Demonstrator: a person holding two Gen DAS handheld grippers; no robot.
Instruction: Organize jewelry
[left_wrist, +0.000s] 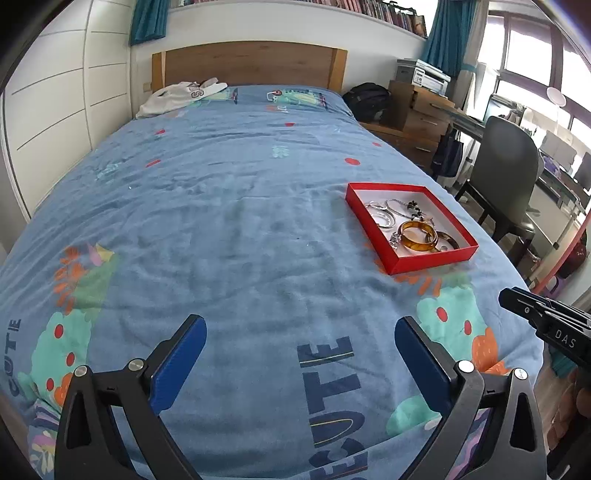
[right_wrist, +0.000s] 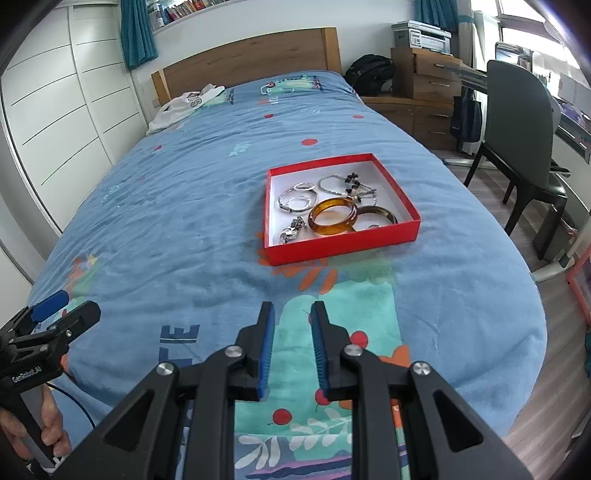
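Observation:
A shallow red box (right_wrist: 343, 247) lies on the blue patterned bedspread (right_wrist: 177, 221). Inside it are an amber bangle (right_wrist: 328, 229), a brown bangle (right_wrist: 378, 210), silver bracelets (right_wrist: 299, 198) and small charms. In the left wrist view the red box (left_wrist: 432, 264) lies ahead to the right, with the amber bangle (left_wrist: 417, 246) in it. My left gripper (left_wrist: 300, 321) stands wide open over bare bedspread (left_wrist: 240, 221), well short of the box. My right gripper (right_wrist: 292, 304) is open by a narrow gap with nothing between its blue pads, in front of the box's near wall.
A dark chair (right_wrist: 517, 122) and wooden drawers (right_wrist: 424, 77) stand right of the bed, and a white wardrobe (right_wrist: 55, 110) is at the left. White clothing (right_wrist: 181, 107) lies by the headboard (right_wrist: 251, 55). A person's hand (right_wrist: 51, 428) grips the left tool's handle.

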